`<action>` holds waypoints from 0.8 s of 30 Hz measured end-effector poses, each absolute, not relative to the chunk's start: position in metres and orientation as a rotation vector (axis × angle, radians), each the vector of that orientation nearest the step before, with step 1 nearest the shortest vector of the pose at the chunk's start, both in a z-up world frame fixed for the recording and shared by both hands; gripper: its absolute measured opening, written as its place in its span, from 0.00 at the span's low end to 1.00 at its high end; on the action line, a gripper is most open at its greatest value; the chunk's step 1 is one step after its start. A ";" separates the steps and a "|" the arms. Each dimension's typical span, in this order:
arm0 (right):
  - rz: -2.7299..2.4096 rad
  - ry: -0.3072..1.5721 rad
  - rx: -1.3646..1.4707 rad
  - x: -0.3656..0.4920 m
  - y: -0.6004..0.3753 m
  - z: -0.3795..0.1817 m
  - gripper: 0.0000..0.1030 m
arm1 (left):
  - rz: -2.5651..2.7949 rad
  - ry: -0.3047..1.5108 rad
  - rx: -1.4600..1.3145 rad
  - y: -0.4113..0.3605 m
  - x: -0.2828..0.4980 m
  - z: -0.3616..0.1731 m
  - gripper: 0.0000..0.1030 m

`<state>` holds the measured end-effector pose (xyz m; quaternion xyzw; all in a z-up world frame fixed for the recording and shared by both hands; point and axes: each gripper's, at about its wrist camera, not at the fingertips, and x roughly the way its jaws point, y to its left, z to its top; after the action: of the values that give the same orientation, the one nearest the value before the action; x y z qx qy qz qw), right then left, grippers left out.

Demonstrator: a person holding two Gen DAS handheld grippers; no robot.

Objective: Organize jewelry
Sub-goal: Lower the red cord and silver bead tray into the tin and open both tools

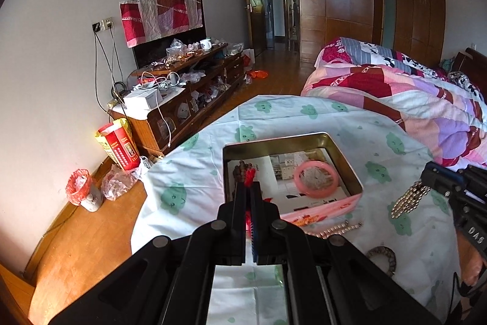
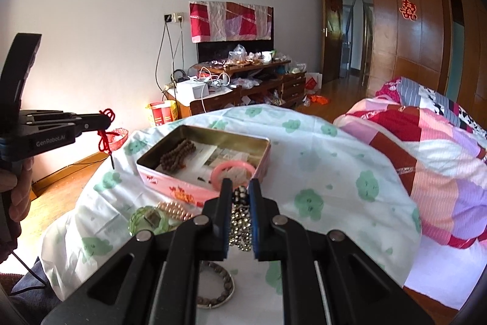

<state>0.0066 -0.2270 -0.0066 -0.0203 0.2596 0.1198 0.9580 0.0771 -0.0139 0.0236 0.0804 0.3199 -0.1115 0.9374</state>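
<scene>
An open pink tin box (image 1: 353, 172) (image 2: 188, 188) sits on a white cloth with green prints. Inside lie a pink bangle (image 1: 316, 178) (image 2: 231, 168) and a brown bead bracelet (image 2: 178, 156). My left gripper (image 1: 248, 188) (image 2: 105, 122) is shut on a red knotted cord (image 1: 250, 175) (image 2: 105, 133), held above the box's left side. My right gripper (image 2: 239, 188) (image 1: 426, 181) is shut on a silver bead chain (image 2: 240, 221) (image 1: 408, 200), right of the box. A green bangle (image 2: 146, 218), a rose-gold bead bracelet (image 2: 175, 209) and a grey ring bracelet (image 2: 219, 285) (image 1: 383, 258) lie on the cloth.
A patchwork quilt (image 1: 411, 99) covers the bed on the right. A cluttered wooden TV cabinet (image 1: 188, 87) stands against the wall. A small bin with a red bag (image 1: 80, 191) and a red-yellow bag (image 1: 118, 142) stand on the wooden floor at the left.
</scene>
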 end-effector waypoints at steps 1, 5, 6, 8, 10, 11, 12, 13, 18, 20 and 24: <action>0.245 0.524 -0.041 0.008 -0.227 -0.005 0.12 | -0.224 0.656 0.165 -0.014 0.080 0.023 0.01; 0.249 0.518 -0.036 0.018 -0.226 0.001 0.12 | -0.202 0.662 0.164 -0.016 0.092 0.020 0.01; 0.250 0.517 -0.036 0.022 -0.225 0.002 0.12 | -0.198 0.664 0.163 -0.017 0.095 0.020 0.01; 0.252 0.514 -0.039 0.026 -0.224 0.005 0.12 | -0.189 0.664 0.164 -0.018 0.101 0.020 0.01; 0.253 0.509 -0.047 0.031 -0.222 0.009 0.12 | -0.182 0.663 0.165 -0.020 0.106 0.021 0.01; 0.252 0.507 -0.050 0.034 -0.221 0.010 0.12 | -0.178 0.664 0.164 -0.021 0.109 0.021 0.01; 0.252 0.506 -0.053 0.037 -0.220 0.013 0.12 | -0.175 0.665 0.165 -0.022 0.112 0.022 0.01; 0.252 0.505 -0.055 0.040 -0.219 0.014 0.12 | -0.173 0.664 0.166 -0.023 0.114 0.022 0.01; 0.237 0.501 -0.073 0.058 -0.214 0.023 0.12 | -0.161 0.665 0.157 -0.027 0.126 0.025 0.01; 0.230 0.502 -0.083 0.065 -0.211 0.024 0.12 | -0.158 0.665 0.156 -0.029 0.131 0.025 0.01; 0.221 0.513 -0.101 0.080 -0.205 0.025 0.12 | -0.160 0.669 0.151 -0.033 0.141 0.027 0.01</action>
<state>0.0800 -0.2049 0.0251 -0.0497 0.2530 0.1088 0.9600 0.1414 -0.0331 0.0270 0.0741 0.3275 -0.0786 0.9387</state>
